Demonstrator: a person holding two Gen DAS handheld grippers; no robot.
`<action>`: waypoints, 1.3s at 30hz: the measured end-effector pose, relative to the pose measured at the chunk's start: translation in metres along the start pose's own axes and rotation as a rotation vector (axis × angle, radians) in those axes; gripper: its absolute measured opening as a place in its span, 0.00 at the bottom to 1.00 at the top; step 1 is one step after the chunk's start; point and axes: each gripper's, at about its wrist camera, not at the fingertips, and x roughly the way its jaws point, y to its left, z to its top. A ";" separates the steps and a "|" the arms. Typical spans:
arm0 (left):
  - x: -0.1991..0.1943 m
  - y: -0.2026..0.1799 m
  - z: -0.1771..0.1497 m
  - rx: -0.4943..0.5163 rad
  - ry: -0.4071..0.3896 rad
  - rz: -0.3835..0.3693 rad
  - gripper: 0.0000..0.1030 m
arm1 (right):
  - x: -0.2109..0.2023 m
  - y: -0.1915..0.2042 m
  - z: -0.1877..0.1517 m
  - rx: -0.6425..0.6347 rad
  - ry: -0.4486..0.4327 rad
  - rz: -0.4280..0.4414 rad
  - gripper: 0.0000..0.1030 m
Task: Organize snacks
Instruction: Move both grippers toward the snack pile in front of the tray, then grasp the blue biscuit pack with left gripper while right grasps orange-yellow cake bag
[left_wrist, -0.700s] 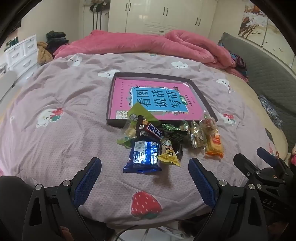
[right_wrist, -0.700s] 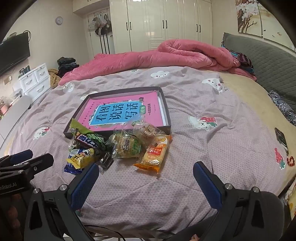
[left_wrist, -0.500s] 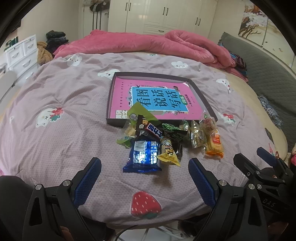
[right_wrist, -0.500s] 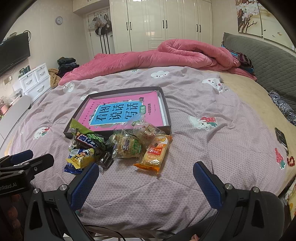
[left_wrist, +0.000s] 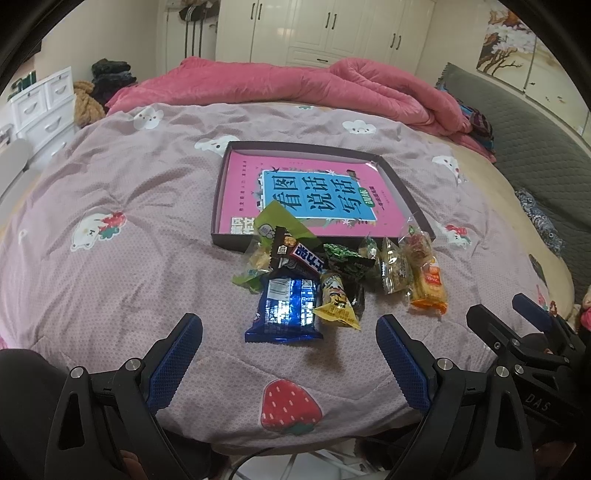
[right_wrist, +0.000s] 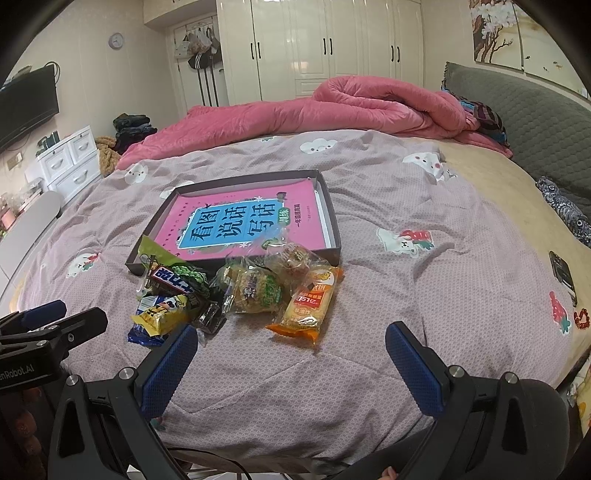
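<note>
**On the bed: nothing moved, sorting not begun**

In the left wrist view, no change from the earlier frames is noted. The left gripper (left_wrist: 288, 345) is held wide and empty just short of the blue packet (left_wrist: 286, 308). The snacks (left_wrist: 343, 280) are heaped against the near wall of the box (left_wrist: 400, 192), none inside.

In the right wrist view, likewise nothing is seen to shift. The right gripper (right_wrist: 291, 354) is spread wide, empty, near the orange packet (right_wrist: 306, 302). A first pick is judged still pending.

Book cover (left_wrist: 314, 195) reads 看图说话写话; right gripper (left_wrist: 532, 328) reads DAS.
</note>
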 end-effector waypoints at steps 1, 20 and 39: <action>-0.001 0.000 -0.001 -0.004 0.003 -0.005 0.93 | 0.000 -0.001 0.000 0.001 0.001 0.001 0.99; 0.013 0.025 -0.001 -0.057 0.017 0.032 0.93 | 0.015 -0.019 0.003 0.087 0.043 0.003 1.00; 0.071 0.016 -0.003 -0.020 0.129 0.006 0.93 | 0.055 -0.038 0.005 0.159 0.131 -0.024 1.00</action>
